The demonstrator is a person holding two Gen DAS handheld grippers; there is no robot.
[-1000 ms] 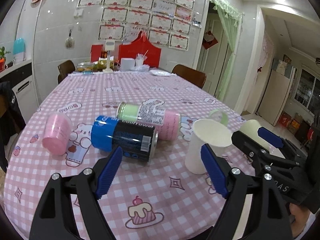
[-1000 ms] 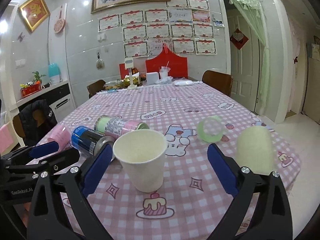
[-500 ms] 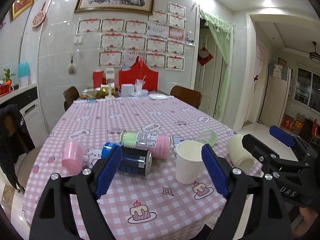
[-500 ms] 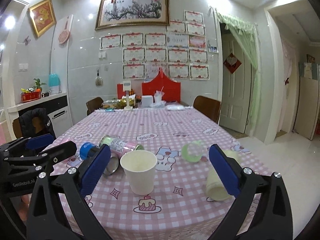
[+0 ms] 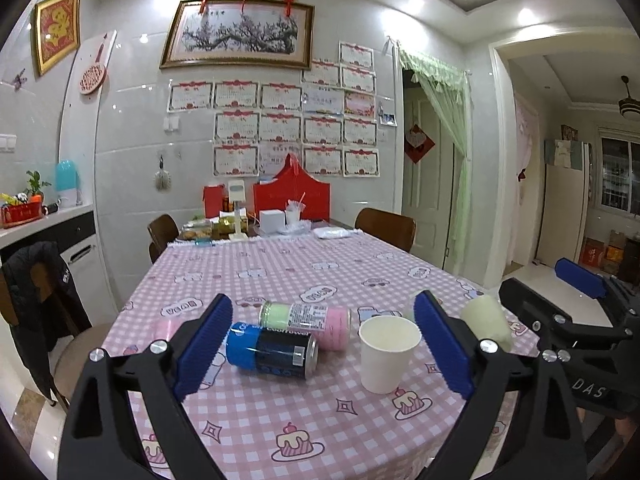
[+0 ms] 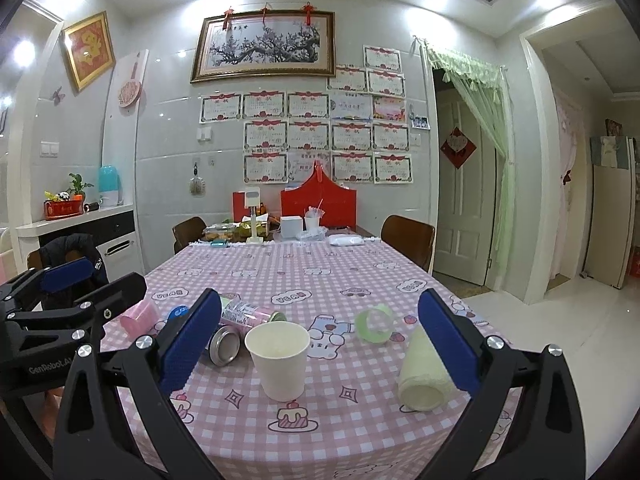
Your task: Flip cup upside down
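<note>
A white paper cup (image 5: 387, 354) stands upright, mouth up, near the front edge of the pink checked table (image 5: 304, 432); it also shows in the right wrist view (image 6: 280, 360). My left gripper (image 5: 320, 352) is open and empty, held back from and above the table, with the cup just inside its right finger line. My right gripper (image 6: 318, 344) is open and empty, also held back, with the cup between its fingers in line of sight but well ahead. Each gripper shows at the edge of the other's view.
A blue can (image 5: 272, 350) and a pink-green can (image 5: 306, 320) lie on their sides left of the cup. A pink cup (image 6: 138, 318) lies further left. A pale yellow cup (image 6: 424, 372) lies at right, a green tape roll (image 6: 374, 324) behind it. Clutter and chairs stand at the far end.
Both grippers have pulled back and risen away from the table; the cup and cans now look smaller and farther. Nothing on the table has moved. Both grippers stay open.
</note>
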